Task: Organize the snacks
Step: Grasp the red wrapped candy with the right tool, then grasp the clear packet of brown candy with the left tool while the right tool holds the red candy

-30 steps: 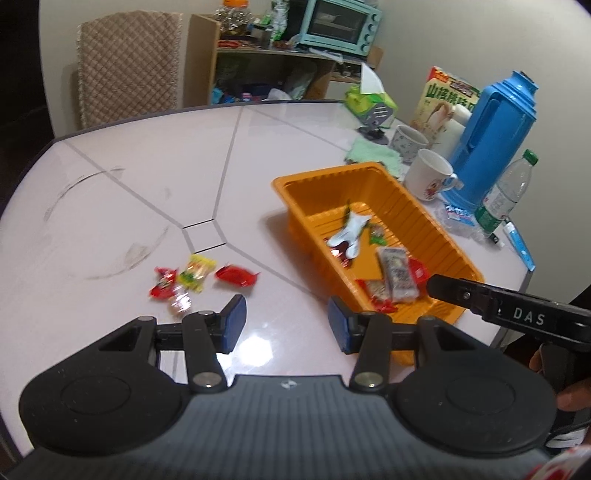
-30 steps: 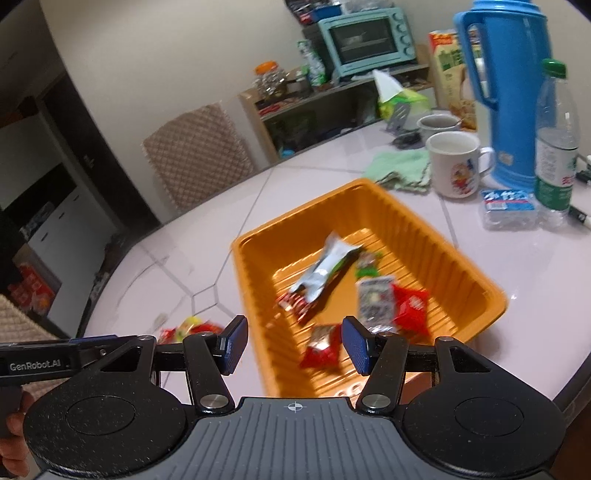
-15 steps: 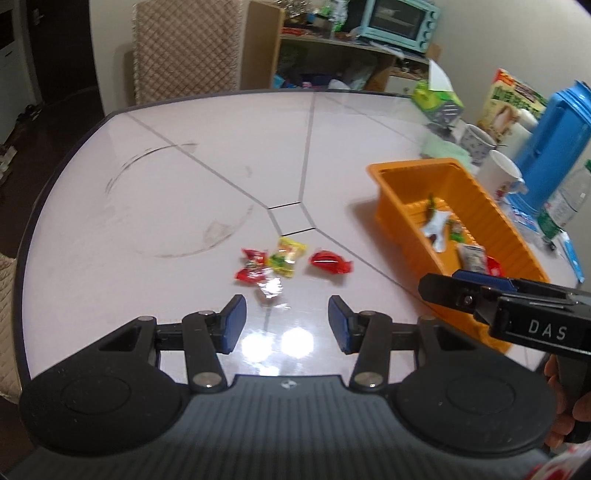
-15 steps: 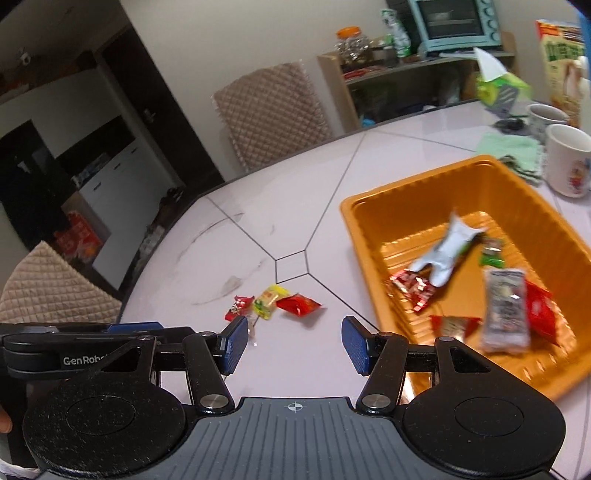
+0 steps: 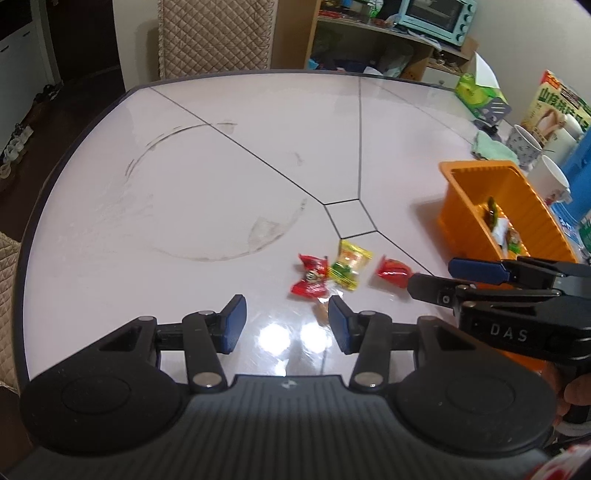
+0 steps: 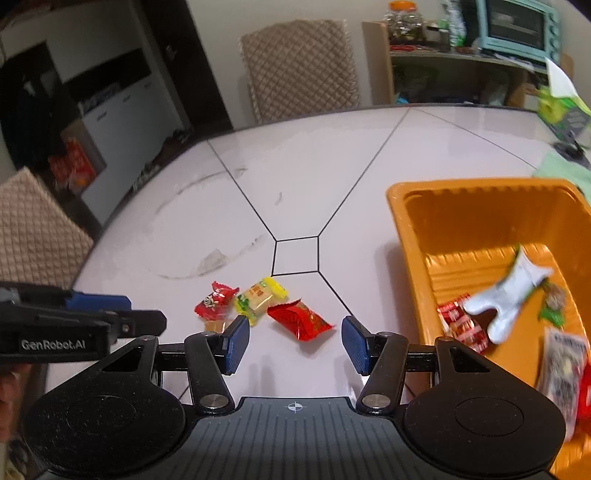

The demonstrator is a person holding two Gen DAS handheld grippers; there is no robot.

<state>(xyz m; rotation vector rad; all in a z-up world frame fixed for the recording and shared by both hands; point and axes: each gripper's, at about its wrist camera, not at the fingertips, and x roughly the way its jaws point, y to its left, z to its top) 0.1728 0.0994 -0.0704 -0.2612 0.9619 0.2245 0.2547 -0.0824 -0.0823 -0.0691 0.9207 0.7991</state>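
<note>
Loose snacks lie on the white table: a red candy (image 5: 310, 278) (image 6: 215, 299), a yellow-green packet (image 5: 349, 265) (image 6: 260, 297), a red packet (image 5: 393, 272) (image 6: 297, 319) and a small clear-wrapped piece (image 6: 216, 325). The orange tray (image 5: 465, 199) (image 6: 413, 229) at the right holds several snacks, among them a white wrapper (image 6: 511, 295). My left gripper (image 5: 286, 323) is open and empty, just short of the loose snacks. My right gripper (image 6: 293, 341) is open and empty, with the red packet between its fingers' line and just ahead.
Mugs (image 5: 552, 181), a green cloth (image 5: 491, 146), a box (image 5: 561, 110) and a tissue box (image 5: 476, 92) stand behind the tray. A quilted chair (image 5: 214, 37) and a shelf with a toaster oven (image 5: 436, 14) lie beyond the table. Another chair (image 6: 33, 229) stands at the left.
Both grippers have swung left, away from the tray and toward the loose snacks, which are now closer and more central. Both stay open.
</note>
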